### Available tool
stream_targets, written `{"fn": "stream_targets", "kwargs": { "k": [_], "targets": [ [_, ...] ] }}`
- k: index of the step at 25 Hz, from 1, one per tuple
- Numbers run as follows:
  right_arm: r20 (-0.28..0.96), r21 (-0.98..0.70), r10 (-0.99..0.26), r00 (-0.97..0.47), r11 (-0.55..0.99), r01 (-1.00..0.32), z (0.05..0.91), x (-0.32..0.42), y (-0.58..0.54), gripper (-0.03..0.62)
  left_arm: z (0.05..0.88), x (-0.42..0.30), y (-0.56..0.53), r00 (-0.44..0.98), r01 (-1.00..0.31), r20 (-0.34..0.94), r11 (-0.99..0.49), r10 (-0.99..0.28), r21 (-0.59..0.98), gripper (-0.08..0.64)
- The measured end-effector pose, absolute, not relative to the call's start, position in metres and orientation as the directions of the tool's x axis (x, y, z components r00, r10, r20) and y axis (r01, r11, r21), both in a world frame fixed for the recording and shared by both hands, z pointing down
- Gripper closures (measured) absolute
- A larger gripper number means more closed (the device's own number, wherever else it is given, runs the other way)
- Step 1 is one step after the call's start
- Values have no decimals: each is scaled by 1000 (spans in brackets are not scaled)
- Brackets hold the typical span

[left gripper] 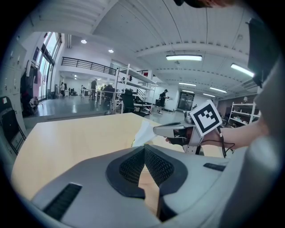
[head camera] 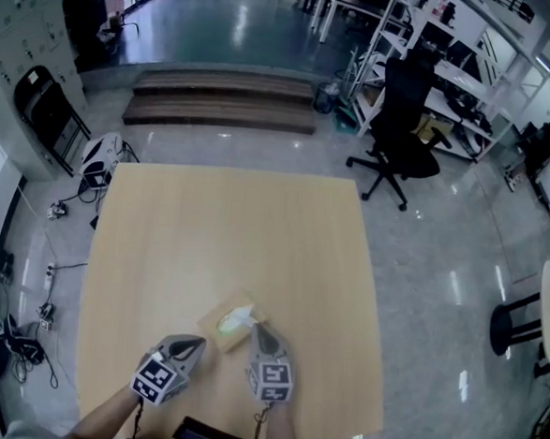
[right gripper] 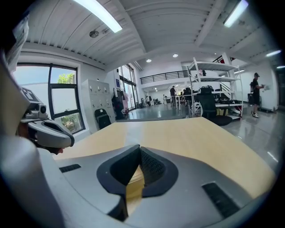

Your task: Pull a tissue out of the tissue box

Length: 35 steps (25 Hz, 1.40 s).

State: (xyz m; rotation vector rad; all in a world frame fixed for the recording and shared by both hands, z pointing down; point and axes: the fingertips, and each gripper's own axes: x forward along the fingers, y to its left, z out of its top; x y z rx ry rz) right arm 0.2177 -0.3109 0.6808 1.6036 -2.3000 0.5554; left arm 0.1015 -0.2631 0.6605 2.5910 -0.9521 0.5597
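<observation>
The tissue box (head camera: 213, 316) is tan, its tissue (head camera: 235, 322) white, the table (head camera: 227, 239) pale wood, the chair (head camera: 404, 115) black.

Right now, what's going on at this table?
A person holds a gripper in each hand at a tissue box on the near part of the table. The right gripper, jaws together, has its tip at the white tissue sticking out of the box. Whether it has actually pinched the tissue isn't clear. The left gripper, also closed, sits at the box's near left side. The tissue is not pulled out yet.
</observation>
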Motion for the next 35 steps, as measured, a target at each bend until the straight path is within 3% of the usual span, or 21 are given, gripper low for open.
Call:
{"fn": "stream_targets", "kwargs": {
  "k": [20, 35],
  "targets": [
    [254, -63, -925, -282, 275, -959, 576, 234, -314, 589, 631, 102, -252, 721, -660, 394, -738, -570, 141, 554],
    [237, -9, -951, -196, 200, -980, 564, 238, -256, 591, 617, 93, -240, 743, -637, 353, -763, -569, 110, 554]
  ]
}}
